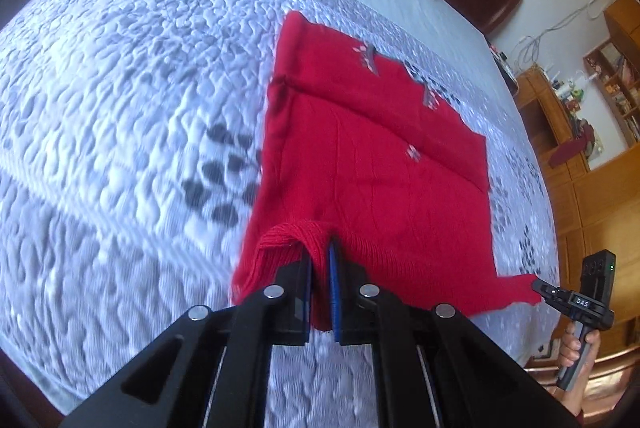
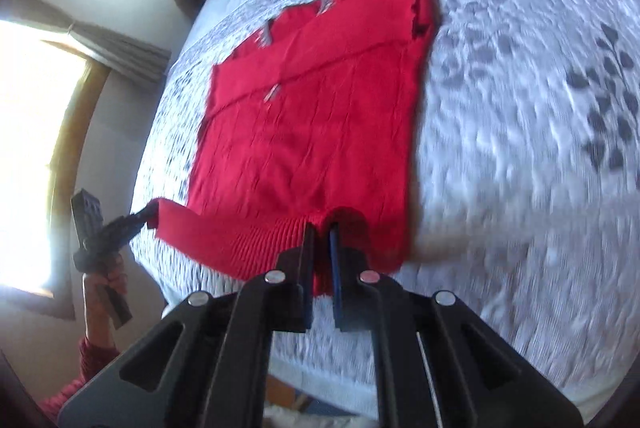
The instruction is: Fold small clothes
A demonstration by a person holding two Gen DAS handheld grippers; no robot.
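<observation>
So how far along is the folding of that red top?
Partway. The red sweater already lies flat on the bedspread with a fold line across its far part. Now the left gripper and right gripper each pinch its ribbed hem. Carrying that hem over remains.

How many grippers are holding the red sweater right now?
2. The left gripper pinches the ribbed hem of the red sweater at one corner; the right gripper pinches the hem at the other corner.
</observation>
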